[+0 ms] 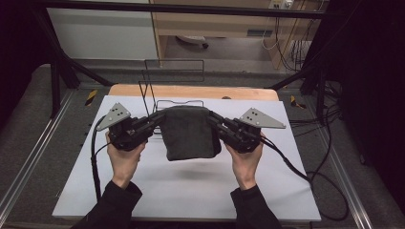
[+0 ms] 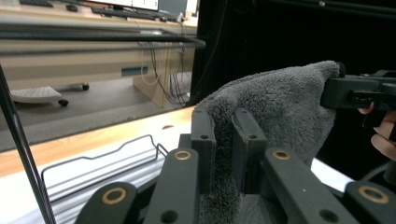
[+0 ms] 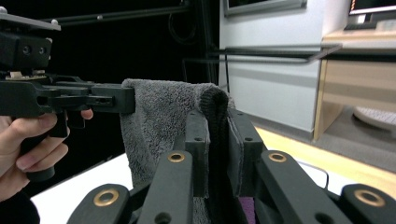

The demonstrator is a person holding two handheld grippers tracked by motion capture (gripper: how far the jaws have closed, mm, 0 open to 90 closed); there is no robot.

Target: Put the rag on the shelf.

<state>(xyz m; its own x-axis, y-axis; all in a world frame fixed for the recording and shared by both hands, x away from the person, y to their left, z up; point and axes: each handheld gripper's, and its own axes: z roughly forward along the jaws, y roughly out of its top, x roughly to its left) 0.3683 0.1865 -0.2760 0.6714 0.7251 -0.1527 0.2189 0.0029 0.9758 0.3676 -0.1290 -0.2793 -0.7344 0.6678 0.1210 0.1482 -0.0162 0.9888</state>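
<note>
Currently, towel: dark grey towel (image 1: 188, 133) held up off the white table (image 1: 191, 191), hanging between the two grippers, top edge stretched roughly level from left to right.
Wire rack: wire rack (image 1: 173, 81) stands just behind the towel, at the far edge of the table.
Key relation: towel's long top edge runs gripper to gripper; rack lies straight ahead, away from the person; neither hand clearly nearer.
Left gripper: left gripper (image 1: 154, 118) jaws narrow, pinching the towel's upper left corner; cloth bunched between them.
Right gripper: right gripper (image 1: 213, 117) jaws likewise closed on the upper right corner.
Likely next: carry forward and drape over the rack — a guess.
</note>
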